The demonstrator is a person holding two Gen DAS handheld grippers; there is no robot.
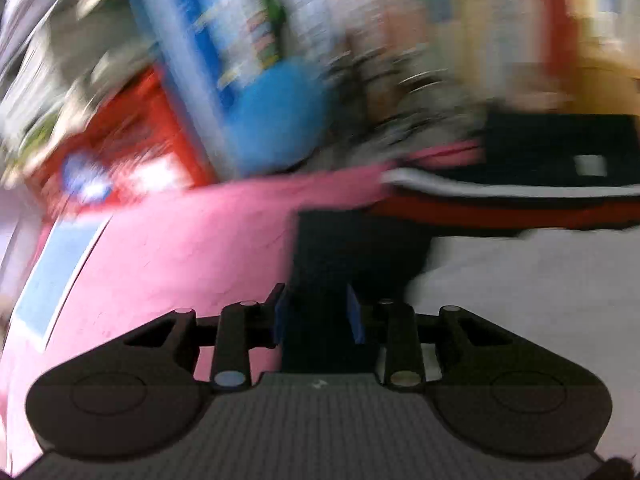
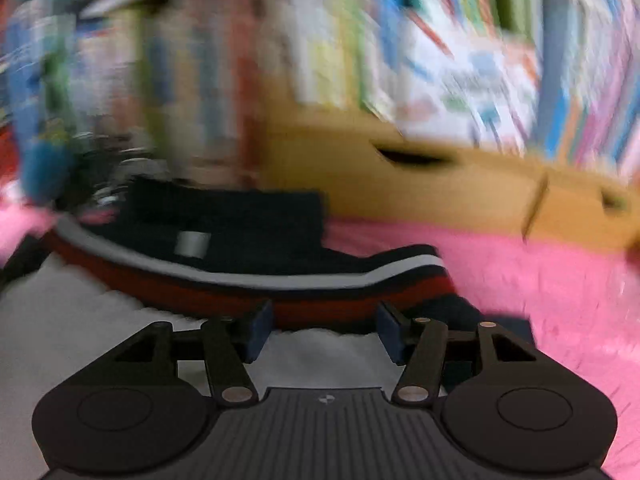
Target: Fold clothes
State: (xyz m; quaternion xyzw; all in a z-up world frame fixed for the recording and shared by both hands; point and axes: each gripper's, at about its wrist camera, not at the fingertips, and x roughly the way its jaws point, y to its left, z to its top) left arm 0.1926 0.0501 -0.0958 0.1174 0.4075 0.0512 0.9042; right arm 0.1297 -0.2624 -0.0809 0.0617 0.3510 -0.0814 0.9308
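Judging by how the cloth lies, folding is under way, not complete: a garment [image 1: 500, 196] with dark, white and red stripes lies partly doubled on a white cloth, and one dark flap is in hand.

Left wrist view:
- Left gripper [image 1: 319, 314]: the blue pads stand narrow, with dark fabric [image 1: 320, 264] filling the gap between them. Assessment: it is holding a flap or sleeve of the garment. Contact itself is blurred.
- The flap runs from the jaws up toward the striped body of the garment, which lies ahead and to the right.
- White cloth [image 1: 520, 280] lies under and right of the flap; pink blanket [image 1: 180, 248] lies left.
- Background is motion-blurred; a blue object [image 1: 280, 120] and a red box [image 1: 132, 152] stand beyond the blanket. What the box holds cannot be told.

Right wrist view:
- Right gripper [image 2: 324, 330]: pads stand wide apart and hold nothing; white cloth shows between them.
- The red stripe edge of the garment [image 2: 304, 276] lies just beyond the fingertips.
- A cardboard box [image 2: 460, 184] with handle slots stands behind, on the blanket. Its contents are hidden.
- Books [image 2: 460, 60] line the back, blurred.

Remaining, by estimate: bring the held flap over the body, then make the last folds and flatten
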